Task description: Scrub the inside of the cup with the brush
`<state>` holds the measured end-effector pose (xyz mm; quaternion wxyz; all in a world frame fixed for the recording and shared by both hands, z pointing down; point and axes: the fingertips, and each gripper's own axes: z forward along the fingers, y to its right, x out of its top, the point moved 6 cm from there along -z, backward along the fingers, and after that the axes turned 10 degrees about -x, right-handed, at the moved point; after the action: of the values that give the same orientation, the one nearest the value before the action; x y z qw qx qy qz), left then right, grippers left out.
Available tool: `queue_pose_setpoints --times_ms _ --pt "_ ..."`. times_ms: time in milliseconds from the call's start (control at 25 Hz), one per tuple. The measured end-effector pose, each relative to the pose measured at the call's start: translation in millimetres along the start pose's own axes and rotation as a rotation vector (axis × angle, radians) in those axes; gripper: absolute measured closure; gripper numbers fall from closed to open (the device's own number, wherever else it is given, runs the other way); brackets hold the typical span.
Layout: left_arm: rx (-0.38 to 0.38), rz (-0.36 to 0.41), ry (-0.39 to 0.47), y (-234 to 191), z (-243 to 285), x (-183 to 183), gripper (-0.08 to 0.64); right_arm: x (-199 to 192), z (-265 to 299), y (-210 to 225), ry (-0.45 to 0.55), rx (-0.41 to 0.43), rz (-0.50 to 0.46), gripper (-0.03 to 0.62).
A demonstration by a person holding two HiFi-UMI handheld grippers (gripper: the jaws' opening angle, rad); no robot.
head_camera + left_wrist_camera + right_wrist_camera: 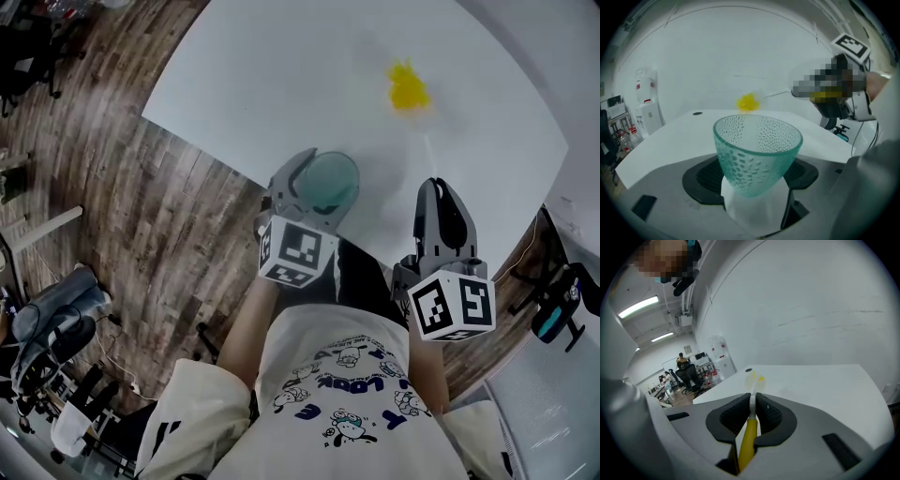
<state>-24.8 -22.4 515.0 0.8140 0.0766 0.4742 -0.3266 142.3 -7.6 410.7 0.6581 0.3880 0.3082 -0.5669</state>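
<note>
Left gripper (755, 177) clamping an upright green glass cup (757, 145) above the white table's (281, 84) near edge, right gripper (752, 405) pinching a yellow-handled brush (747, 441), bristles reaching over the table's middle.

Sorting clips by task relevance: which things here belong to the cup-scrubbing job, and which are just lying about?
Job: green glass cup in left gripper; yellow-handled brush in right gripper.
Lying about: water dispenser; office chair.

Bright, even indoor light — ceiling strips (638, 306) glow beyond the white table (281, 75), whose surface shows barely any shadow. Both gripper views curve fisheye-style, corners vignetted black — foreground soft.
</note>
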Motion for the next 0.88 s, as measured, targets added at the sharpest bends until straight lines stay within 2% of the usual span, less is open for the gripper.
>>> queue_pose_setpoints --times_ms 160,440,560,720,880 --pt "0.051 -0.036 0.017 -9.8 -15.9 2.4 0.187 7.5 -4.2 -7.7 0.021 0.016 0.004 0.548" --pt "0.092 -0.019 0.071 -16.9 -42.7 18.9 0.187 21.6 -12.7 -19.7 0.060 0.079 0.034 0.548" --pt "0.110 -0.016 0.064 -20.5 -53.3 24.4 0.187 26.5 -18.9 -23.2 0.065 0.113 0.035 0.548" --pt "0.099 -0.011 0.074 -26.0 -66.9 36.0 0.187 31.9 -25.6 -22.8 0.055 0.173 0.066 0.548" --pt "0.068 0.026 0.055 -26.9 -76.7 47.7 0.187 36.0 -30.9 -23.1 0.037 0.230 0.087 0.548"
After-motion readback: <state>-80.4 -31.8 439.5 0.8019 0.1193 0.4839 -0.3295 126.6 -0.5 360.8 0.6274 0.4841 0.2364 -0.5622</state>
